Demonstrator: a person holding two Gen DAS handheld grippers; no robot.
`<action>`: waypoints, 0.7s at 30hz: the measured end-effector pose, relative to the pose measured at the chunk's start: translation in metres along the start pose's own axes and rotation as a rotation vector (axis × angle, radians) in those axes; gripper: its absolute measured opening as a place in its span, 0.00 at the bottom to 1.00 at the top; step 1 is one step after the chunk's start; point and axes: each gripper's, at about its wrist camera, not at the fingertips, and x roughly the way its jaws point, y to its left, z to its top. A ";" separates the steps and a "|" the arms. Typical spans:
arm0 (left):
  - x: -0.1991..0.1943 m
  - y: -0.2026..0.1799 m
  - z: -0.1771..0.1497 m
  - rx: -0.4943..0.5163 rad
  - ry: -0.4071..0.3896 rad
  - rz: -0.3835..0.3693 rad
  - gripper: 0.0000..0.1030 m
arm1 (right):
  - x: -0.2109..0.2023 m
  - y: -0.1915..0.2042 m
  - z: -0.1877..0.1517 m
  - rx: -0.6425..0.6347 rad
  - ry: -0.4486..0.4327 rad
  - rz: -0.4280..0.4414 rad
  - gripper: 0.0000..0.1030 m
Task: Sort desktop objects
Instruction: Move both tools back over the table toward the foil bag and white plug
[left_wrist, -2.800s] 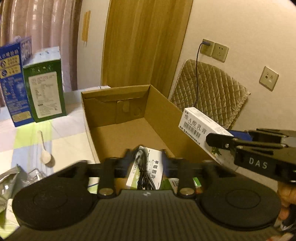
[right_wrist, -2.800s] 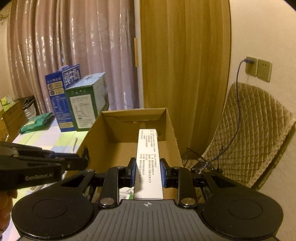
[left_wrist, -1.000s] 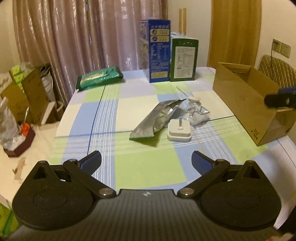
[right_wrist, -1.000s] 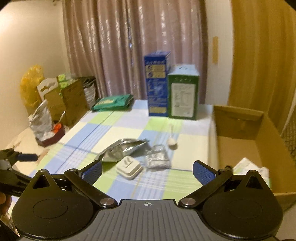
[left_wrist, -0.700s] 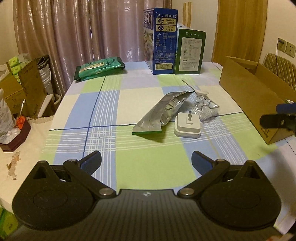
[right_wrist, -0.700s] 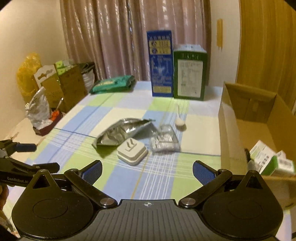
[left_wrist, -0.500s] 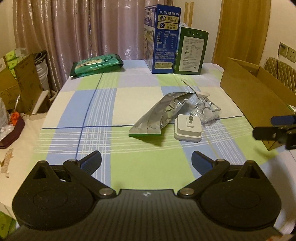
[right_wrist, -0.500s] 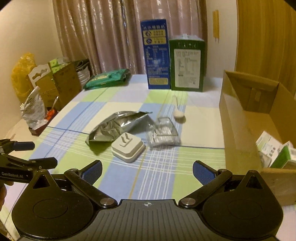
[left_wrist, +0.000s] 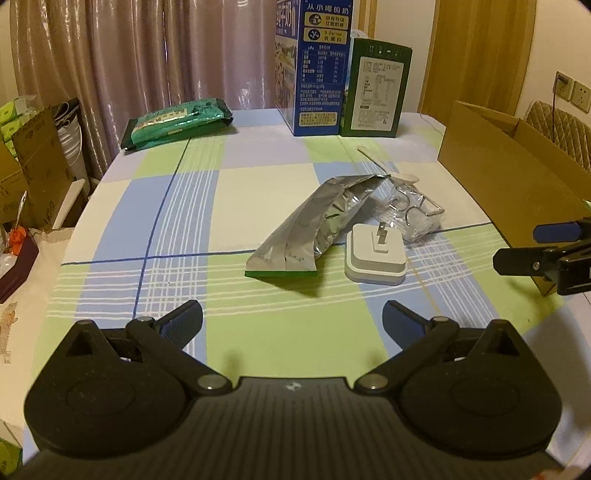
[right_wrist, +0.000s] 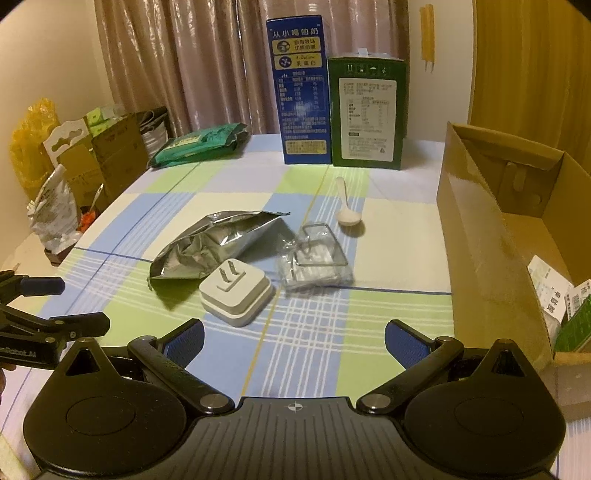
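Since earlier: both grippers leave the cardboard box (right_wrist: 480, 236), medicine boxes (right_wrist: 561, 302) inside.
Left gripper (left_wrist: 291, 317): fingers wide, empty.
Right gripper (right_wrist: 293, 338): spread wide, empty.
Writing: "GenRobot.AI" on left gripper.
White plug (right_wrist: 236, 291): beside foil pouch (right_wrist: 210, 247) and clear packet (right_wrist: 314, 258), left of box.
Surface: checked tablecloth (left_wrist: 177, 206); curtains behind.

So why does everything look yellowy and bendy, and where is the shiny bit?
Both views have warm indoor light and dark rounded fisheye corners. In the left wrist view the silver bag glints and casts a dark shadow toward the camera. In the right wrist view the cardboard box bulges, and the white plug looks sharp.
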 end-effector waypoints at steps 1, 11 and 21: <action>0.001 0.000 0.000 0.001 0.002 -0.001 0.99 | 0.000 0.000 0.000 -0.001 0.000 0.000 0.98; 0.004 -0.002 -0.003 0.010 0.018 0.000 0.99 | 0.001 0.001 0.000 0.001 0.013 0.002 0.98; 0.005 -0.003 -0.003 0.016 0.020 0.001 0.99 | 0.009 0.001 0.002 -0.008 0.018 0.000 0.98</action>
